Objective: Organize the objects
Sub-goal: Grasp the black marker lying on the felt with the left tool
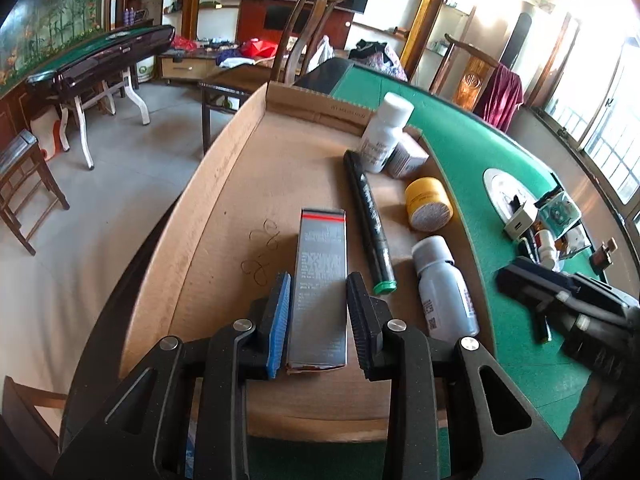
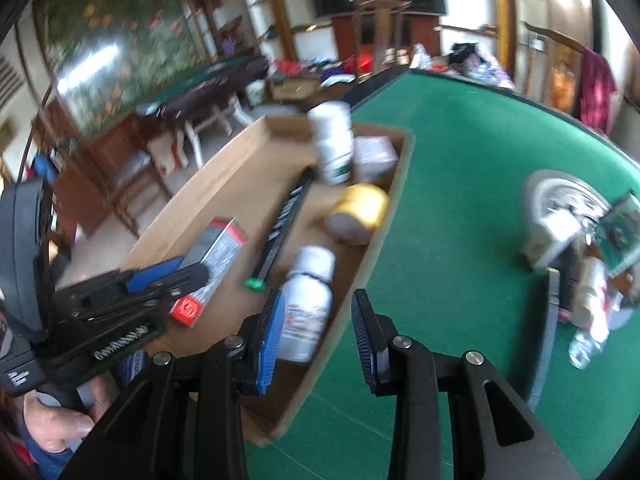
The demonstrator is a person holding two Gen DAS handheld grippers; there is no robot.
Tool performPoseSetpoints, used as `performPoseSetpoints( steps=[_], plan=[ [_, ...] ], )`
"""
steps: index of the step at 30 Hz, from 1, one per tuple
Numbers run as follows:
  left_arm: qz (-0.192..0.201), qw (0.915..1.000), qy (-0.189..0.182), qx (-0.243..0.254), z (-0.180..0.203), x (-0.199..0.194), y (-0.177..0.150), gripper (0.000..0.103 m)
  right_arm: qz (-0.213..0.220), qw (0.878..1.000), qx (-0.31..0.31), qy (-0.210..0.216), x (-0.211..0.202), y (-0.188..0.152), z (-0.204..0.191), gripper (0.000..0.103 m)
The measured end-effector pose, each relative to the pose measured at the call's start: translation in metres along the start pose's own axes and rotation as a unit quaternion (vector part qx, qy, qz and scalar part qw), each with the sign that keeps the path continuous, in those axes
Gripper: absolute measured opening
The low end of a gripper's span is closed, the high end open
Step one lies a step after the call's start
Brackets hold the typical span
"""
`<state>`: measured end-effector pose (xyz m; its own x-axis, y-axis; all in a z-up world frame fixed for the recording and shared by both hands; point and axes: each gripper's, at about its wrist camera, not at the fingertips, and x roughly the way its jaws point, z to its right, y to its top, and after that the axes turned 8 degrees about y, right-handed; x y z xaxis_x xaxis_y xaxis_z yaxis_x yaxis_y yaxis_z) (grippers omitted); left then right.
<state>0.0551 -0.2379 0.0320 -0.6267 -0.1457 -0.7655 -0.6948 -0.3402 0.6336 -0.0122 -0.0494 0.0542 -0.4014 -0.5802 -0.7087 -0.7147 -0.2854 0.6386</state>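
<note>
I'm holding the left tongs (image 1: 318, 320) around the grey carton (image 1: 322, 276), the one w/ the red stripe; it's lying flat on the floor of the cardboard tray (image 1: 236, 152), near its 6 o'clock end. The pads are flanking the carton's sides, a sliver of gap showing at each, so I'm judging this a release or a pre-grip, not a firm pinch.

The right tongs (image 2: 316, 336) are spread and empty, blurring over the tray's right wall w/ the white bottle (image 2: 308, 304) lying just past the blue pad.

Already in the tray: black marker (image 1: 370, 216) at 1 o'clock of the carton, yellow jar (image 1: 428, 204) beyond it, upright white bottle (image 1: 382, 132) and small box (image 1: 408, 152) at the 12 o'clock end. More clutter is waiting on the green counter (image 1: 480, 200) at 3 o'clock.

To do this well, I'm thinking: keep the carton parallel w/ the marker, back out straight along its length so the pads aren't dragging it askew, and avoid nudging the marker, which looks likely to roll.
</note>
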Motion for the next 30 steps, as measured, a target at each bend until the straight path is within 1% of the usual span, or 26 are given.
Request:
performPoseSetpoints(
  steps=[6, 9, 12, 14, 16, 17, 19, 23, 25, 30],
  plan=[
    [0.013, 0.9997, -0.016, 0.013, 0.019, -0.011, 0.003, 0.028, 0.017, 0.996, 0.081, -0.036, -0.034, -0.019, 0.075, 0.034],
    [0.022, 0.9983, -0.033, 0.042, 0.043, -0.019, 0.001, 0.028, 0.027, 0.992, 0.116, -0.048, -0.048, -0.031, 0.106, 0.034],
    [0.026, 0.9955, -0.052, 0.075, 0.073, -0.025, -0.002, 0.028, 0.035, 0.988, 0.138, -0.055, -0.057, -0.04, 0.126, 0.034],
    [0.027, 0.991, -0.071, 0.111, 0.101, -0.03, -0.009, 0.028, 0.037, 0.987, 0.144, -0.057, -0.06, -0.044, 0.133, 0.034],
    [0.024, 0.987, -0.081, 0.137, 0.122, -0.031, -0.016, 0.028, 0.042, 0.986, 0.148, -0.058, -0.063, -0.047, 0.137, 0.034],
    [0.017, 0.9837, -0.089, 0.156, 0.137, -0.029, -0.022, 0.028, 0.045, 0.986, 0.147, -0.059, -0.065, -0.047, 0.139, 0.034],
    [0.002, 0.9798, -0.094, 0.177, 0.159, -0.023, -0.03, 0.028, 0.051, 0.986, 0.145, -0.07, -0.069, -0.047, 0.143, 0.034],
    [-0.032, 0.9745, -0.114, 0.191, 0.186, -0.011, -0.04, 0.028, 0.059, 0.983, 0.158, -0.072, -0.076, -0.05, 0.156, 0.034],
    [-0.039, 0.9732, -0.121, 0.192, 0.191, -0.009, -0.043, 0.028, 0.062, 0.981, 0.17, -0.071, -0.08, -0.053, 0.164, 0.035],
    [-0.049, 0.9717, -0.13, 0.191, 0.206, -0.004, -0.039, 0.028, 0.057, 0.973, 0.218, -0.049, -0.081, -0.06, 0.186, 0.035]
  ],
)
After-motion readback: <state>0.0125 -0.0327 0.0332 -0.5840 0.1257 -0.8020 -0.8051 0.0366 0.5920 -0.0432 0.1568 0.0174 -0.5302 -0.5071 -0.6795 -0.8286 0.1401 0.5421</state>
